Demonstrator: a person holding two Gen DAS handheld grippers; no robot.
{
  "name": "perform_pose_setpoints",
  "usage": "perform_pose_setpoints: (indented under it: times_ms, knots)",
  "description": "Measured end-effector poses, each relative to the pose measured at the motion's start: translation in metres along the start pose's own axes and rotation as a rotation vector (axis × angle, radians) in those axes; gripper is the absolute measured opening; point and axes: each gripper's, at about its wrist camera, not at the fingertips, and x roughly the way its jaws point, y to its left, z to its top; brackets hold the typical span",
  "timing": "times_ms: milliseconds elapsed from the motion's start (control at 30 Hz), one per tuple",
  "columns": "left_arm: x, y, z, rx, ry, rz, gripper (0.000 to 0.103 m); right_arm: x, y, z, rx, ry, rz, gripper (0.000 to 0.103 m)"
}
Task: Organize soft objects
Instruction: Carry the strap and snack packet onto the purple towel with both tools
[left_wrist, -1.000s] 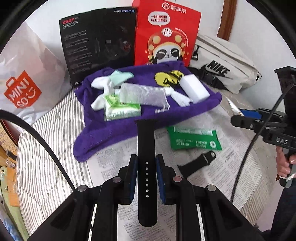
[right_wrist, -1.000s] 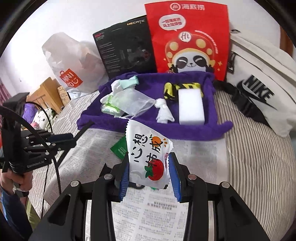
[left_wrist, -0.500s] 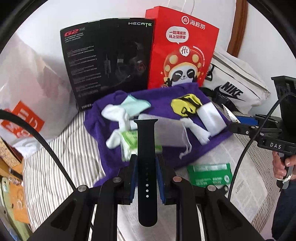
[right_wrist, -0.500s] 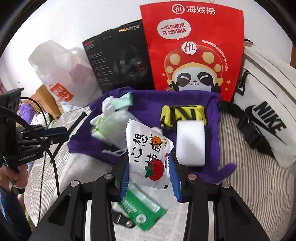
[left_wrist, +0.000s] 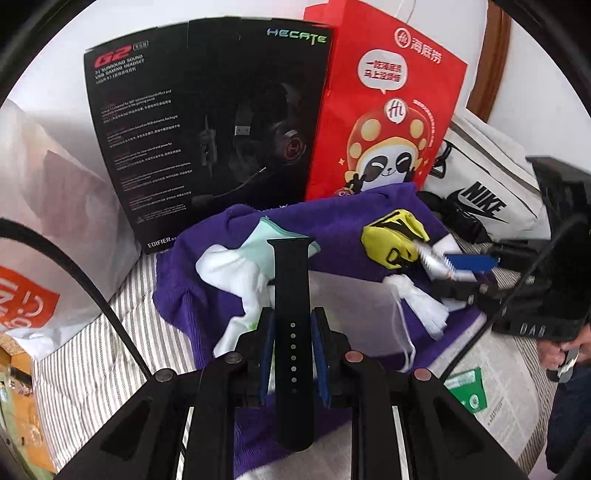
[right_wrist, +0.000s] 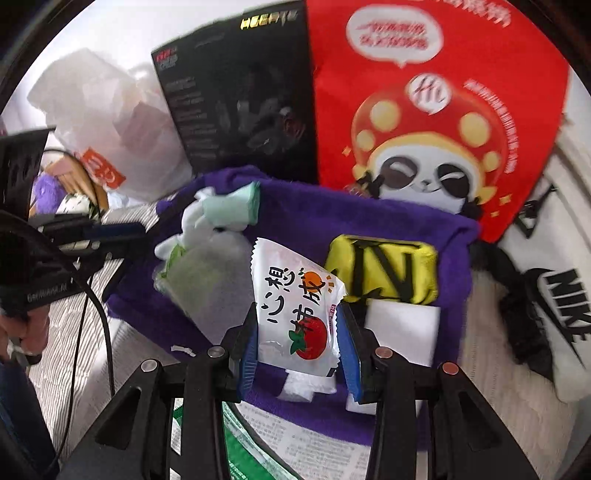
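while both grippers hang over the purple towel, each has a load: the left gripper is clenched on a black watch strap, held upright between the pads, and the right gripper is clamped on a white snack packet with a tomato print

judging by the layout, the task looks past halfway: already lying on the towel are white socks, a mesh pouch, a yellow pouch and a white sponge block. neither carried item is set down yet. left off the towel on the newspaper is a green wipes pack, so probably at least one more trip

hard to make out: right view is motion-blurred, towel contents smeared. green thing under the mesh pouch is unclear. lower end of the strap and bottom of the packet are hidden by the jaws. green pack is cut off by the gripper frame in both views. whether other items remain on the newspaper can't be told
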Motion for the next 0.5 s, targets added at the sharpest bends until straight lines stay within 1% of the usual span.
perform_pose_setpoints:
  times_ms: [200,333,400,500]
  knots:
    - [0.013,0.007,0.001,-0.015,0.010,-0.008,0.019,0.027,0.012,-0.004,-0.051,0.070,0.012,0.039]
    - [0.017,0.008,-0.003,-0.005,0.021,-0.011,0.019,0.039,0.021,-0.006,-0.073,0.093,0.035,0.039]
    - [0.019,0.010,-0.004,-0.007,0.028,-0.010,0.019,0.041,0.024,-0.006,-0.088,0.091,0.032,0.039]
    - [0.021,0.011,-0.005,-0.010,0.034,-0.014,0.019,0.047,0.025,-0.006,-0.083,0.117,0.080,0.040]
